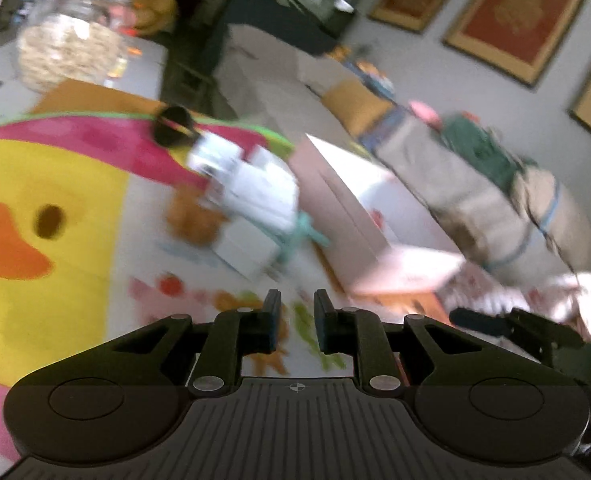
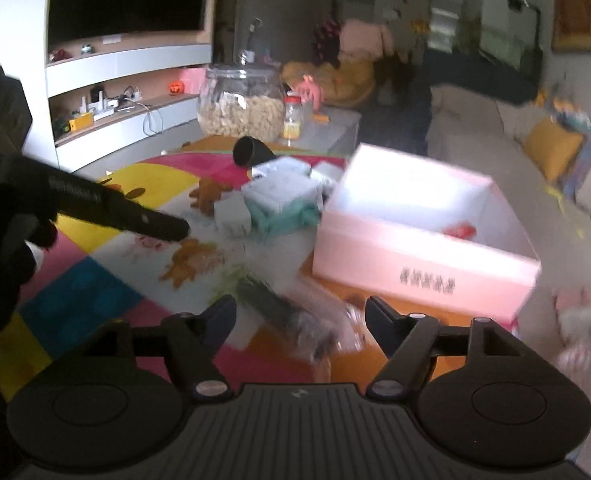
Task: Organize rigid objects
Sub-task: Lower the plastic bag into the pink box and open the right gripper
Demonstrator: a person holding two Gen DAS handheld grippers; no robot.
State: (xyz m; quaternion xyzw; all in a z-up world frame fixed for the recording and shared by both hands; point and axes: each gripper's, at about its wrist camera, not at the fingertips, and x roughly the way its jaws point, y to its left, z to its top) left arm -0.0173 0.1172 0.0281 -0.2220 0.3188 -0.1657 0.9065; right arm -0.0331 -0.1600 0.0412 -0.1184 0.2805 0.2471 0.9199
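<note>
Black packet (image 2: 291,316) lies diagonally between right gripper's (image 2: 300,320) spread fingers; left gripper (image 1: 297,322) clenched.

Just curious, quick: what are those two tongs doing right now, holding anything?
Left tongs: nearly closed, holding nothing.
Right tongs: open, holding nothing.

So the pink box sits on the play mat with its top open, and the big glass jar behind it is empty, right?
Not quite. The pink box does sit open-topped on the play mat, but the big glass jar behind it is not empty: it holds a pale, lumpy filling up to roughly half its height. The right wrist view shows this best.
</note>
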